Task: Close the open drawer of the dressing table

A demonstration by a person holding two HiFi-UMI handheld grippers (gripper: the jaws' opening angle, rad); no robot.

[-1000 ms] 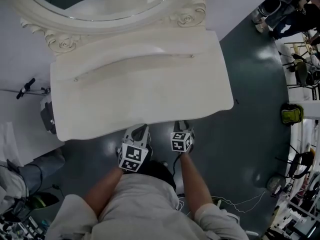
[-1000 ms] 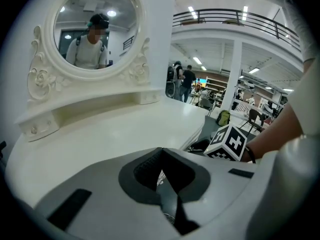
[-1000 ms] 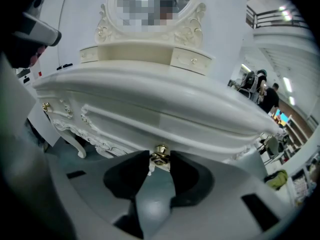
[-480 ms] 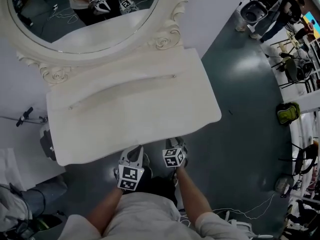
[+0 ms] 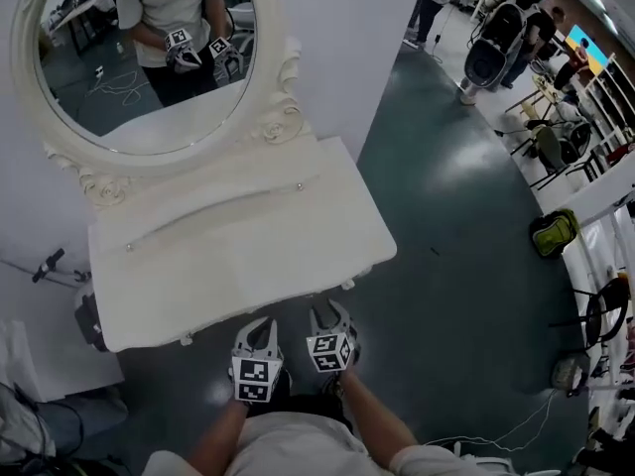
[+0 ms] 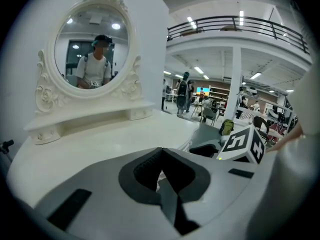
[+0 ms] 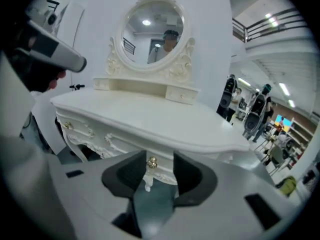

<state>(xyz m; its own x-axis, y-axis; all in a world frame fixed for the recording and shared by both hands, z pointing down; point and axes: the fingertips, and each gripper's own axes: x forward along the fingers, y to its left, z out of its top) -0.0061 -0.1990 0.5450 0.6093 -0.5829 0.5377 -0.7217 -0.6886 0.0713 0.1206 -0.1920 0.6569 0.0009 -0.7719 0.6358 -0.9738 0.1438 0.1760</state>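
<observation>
**A:** Head view. Where's the drawer?
**B:** Nothing juts from the dressing table (image 5: pixel 238 256). Left gripper (image 5: pixel 260 330) and right gripper (image 5: pixel 329 315) hang just off its front edge.
**A:** Left gripper view?
**B:** Tongs pressed together, empty.
**A:** Right gripper view?
**B:** Tongs have just been spreading, pinching nothing. Gold knob (image 7: pixel 152 162) shows beyond the gap. Drawer (image 7: pixel 163 167) looks flush under the top. Likely stiff, light-sliding wood. Push the flat front, spare the carving.
</observation>
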